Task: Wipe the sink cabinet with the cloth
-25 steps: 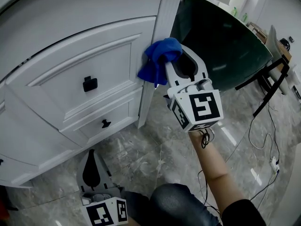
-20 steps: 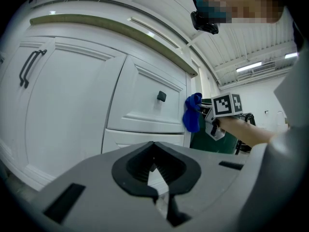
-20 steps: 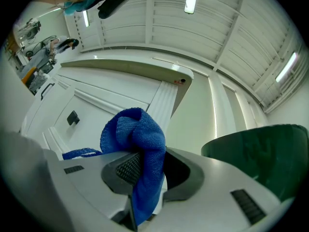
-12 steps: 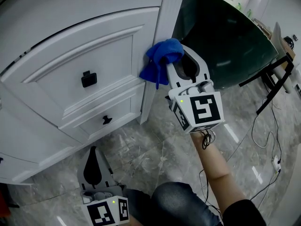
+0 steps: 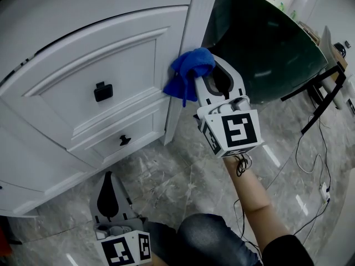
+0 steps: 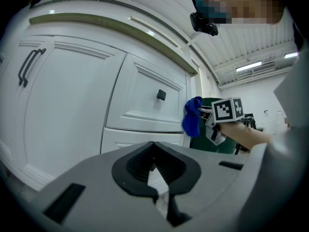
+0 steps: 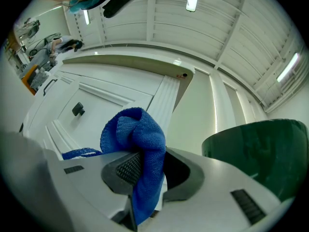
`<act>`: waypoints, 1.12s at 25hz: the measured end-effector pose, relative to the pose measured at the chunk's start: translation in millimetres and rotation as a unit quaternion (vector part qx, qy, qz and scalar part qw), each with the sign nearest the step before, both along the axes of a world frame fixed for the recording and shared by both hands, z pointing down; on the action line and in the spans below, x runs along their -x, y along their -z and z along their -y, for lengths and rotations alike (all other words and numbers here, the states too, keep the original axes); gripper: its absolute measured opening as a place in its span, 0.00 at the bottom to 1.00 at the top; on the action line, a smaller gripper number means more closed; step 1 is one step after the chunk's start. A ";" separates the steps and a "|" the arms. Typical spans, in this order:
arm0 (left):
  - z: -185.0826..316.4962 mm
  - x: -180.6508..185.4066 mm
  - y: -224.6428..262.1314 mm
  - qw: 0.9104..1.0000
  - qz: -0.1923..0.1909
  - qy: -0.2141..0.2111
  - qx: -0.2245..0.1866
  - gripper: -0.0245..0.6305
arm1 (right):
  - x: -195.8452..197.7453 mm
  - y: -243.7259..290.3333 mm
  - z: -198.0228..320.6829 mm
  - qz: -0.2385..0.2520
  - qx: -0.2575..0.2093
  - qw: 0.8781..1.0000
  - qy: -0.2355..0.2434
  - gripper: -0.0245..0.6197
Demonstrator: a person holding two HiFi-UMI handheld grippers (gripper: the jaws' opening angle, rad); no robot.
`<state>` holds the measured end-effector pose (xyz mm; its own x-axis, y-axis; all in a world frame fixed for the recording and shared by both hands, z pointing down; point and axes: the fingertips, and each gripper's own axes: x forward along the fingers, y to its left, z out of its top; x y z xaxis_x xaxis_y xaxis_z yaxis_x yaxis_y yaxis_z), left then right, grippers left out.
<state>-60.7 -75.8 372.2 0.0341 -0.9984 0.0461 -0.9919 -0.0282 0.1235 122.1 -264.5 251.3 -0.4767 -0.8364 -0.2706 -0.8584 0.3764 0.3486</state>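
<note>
Cloth (image 5: 188, 65) seemingly against sink cabinet (image 5: 83, 49) right edge.

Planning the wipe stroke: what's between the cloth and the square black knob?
Only the bare white drawer front, moulded trim included, lies between the cloth and the knob. The head view shows it.

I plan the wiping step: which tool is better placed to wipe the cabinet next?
Right tool: it holds the blue cloth at the cabinet. Left tool hangs low, shut and empty.

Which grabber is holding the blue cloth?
The right gripper, up at the sink cabinet, is shut on the blue cloth; the left gripper hangs low, shut and empty.
</note>
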 end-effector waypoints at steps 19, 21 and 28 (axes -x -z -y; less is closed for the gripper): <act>-1.6 -0.9 2.2 1.000 0.001 0.001 -0.001 0.04 | -0.9 -16.8 0.6 0.014 0.008 1.000 -0.004 0.21; -1.1 -2.4 1.4 1.000 0.002 0.001 -0.001 0.04 | -1.3 -16.4 -0.6 0.022 -0.001 1.000 -0.015 0.21; 1.5 -25.9 -5.1 0.999 0.007 -0.040 0.004 0.04 | -2.9 -15.8 0.4 0.045 0.006 0.995 -0.083 0.21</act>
